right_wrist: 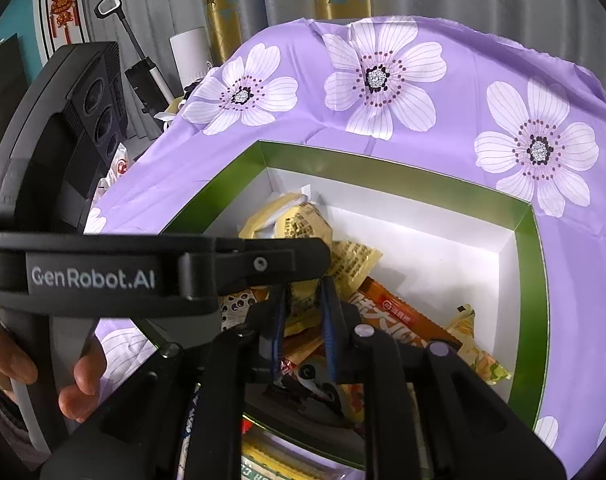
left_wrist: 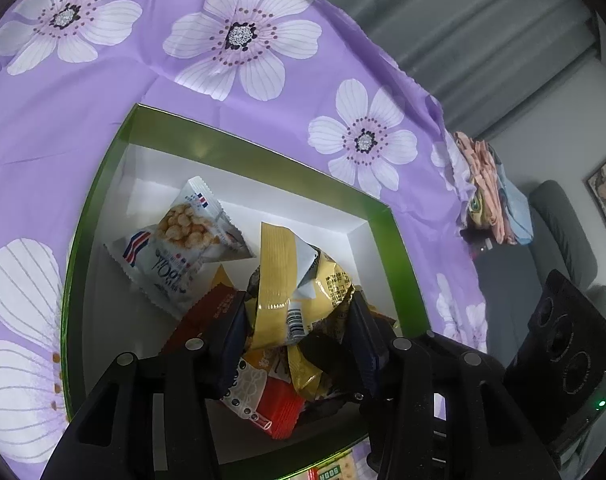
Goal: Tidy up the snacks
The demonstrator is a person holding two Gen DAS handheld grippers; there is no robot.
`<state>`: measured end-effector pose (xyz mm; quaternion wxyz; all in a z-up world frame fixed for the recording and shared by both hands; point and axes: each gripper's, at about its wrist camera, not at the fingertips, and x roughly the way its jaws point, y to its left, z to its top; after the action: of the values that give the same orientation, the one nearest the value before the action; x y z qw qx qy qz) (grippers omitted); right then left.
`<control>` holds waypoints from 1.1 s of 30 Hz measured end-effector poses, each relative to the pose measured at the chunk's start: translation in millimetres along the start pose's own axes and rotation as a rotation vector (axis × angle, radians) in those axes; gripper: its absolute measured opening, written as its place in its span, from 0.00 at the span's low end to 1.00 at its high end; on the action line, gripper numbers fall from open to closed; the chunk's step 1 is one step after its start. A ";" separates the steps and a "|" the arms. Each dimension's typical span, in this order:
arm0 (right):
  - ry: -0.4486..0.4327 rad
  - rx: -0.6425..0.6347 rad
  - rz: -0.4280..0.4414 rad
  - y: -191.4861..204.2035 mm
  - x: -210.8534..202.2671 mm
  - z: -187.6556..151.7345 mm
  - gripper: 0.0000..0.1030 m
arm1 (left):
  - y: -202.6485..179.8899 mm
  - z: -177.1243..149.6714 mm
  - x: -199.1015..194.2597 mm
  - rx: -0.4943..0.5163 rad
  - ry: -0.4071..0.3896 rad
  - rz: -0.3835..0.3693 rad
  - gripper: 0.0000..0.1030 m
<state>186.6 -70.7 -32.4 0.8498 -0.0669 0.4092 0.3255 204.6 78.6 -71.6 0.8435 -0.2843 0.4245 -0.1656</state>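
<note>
Over purple floral tablecloth [left_wrist: 151,92], grey curtains [left_wrist: 443,8]

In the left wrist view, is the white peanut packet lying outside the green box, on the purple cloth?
No, the white peanut packet lies inside the green box, on its white floor near the far corner.

1. Your cloth [left_wrist: 103,92] was lilac, printed with big white flowers with dark speckled centres.
2. The box [left_wrist: 263,152] showed a green rim and white inner walls.
3. At 10 o'clock inside it in your left view lay a white packet [left_wrist: 183,248] with red-and-blue stripes and golden balls pictured.
4. Centre, a yellow packet [left_wrist: 299,292] carried a barcode.
5. At 6 o'clock sat a red packet [left_wrist: 283,412].
6. In your right view, an orange bar [right_wrist: 399,312] bore white characters.
</note>
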 end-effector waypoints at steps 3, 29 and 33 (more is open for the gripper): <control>0.002 0.002 -0.003 -0.1 0.1 -0.3 0.21 | -2.3 -1.0 1.0 0.009 0.000 0.020 0.47; -0.165 0.010 -0.028 24.2 -87.4 -38.0 0.48 | -62.4 -34.3 -63.0 0.249 -0.226 0.258 0.81; -0.200 0.020 -0.033 30.5 -106.1 -48.4 0.53 | -67.6 -44.7 -80.8 0.260 -0.263 0.288 0.81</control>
<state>88.5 -118.2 18.9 0.8922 -0.0324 0.3244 0.3126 118.5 52.5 -0.8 0.9360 -0.1288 0.3224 -0.0582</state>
